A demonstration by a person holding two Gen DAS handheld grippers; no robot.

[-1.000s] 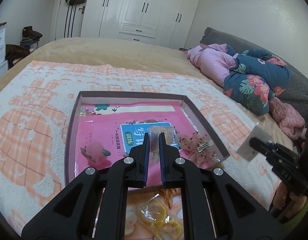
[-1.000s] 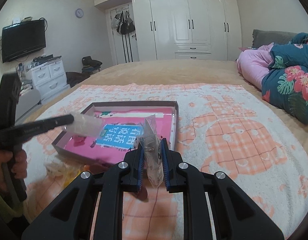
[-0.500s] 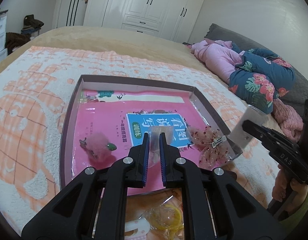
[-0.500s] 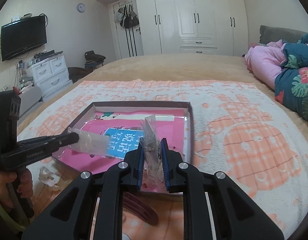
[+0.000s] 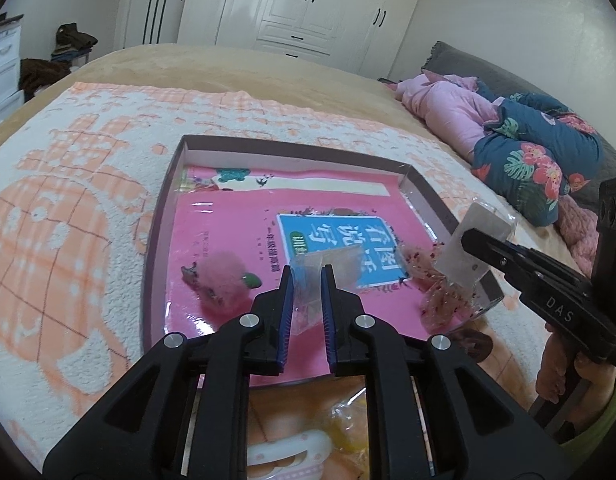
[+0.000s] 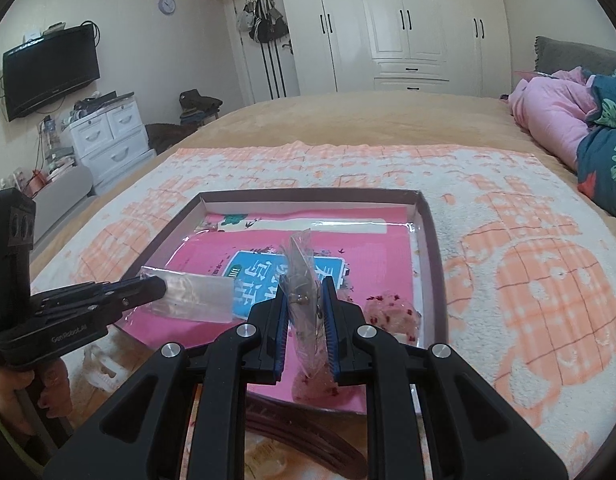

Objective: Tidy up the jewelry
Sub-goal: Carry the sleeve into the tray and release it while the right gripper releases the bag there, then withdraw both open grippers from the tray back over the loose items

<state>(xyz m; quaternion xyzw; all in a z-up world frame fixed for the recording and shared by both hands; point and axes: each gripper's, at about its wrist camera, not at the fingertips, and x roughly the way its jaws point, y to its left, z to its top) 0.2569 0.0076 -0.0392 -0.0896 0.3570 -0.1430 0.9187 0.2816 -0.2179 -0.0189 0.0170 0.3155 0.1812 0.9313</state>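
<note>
On the bed's orange-and-white blanket (image 6: 528, 280), the left gripper (image 5: 306, 280) pinches a small clear plastic bag (image 5: 328, 266) and the right gripper (image 6: 303, 300) pinches another clear bag with small jewelry (image 6: 301, 280). Both bags hang over the shallow cardboard tray with pink lining (image 5: 163, 220), where a fluffy pink hair clip (image 5: 223, 282) lies.

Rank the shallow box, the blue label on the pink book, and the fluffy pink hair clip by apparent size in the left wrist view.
1. Shallow box, largest.
2. Blue label.
3. Fluffy pink hair clip, smallest, though it lies nearer the camera, so the gap to the label is unsure.
</note>
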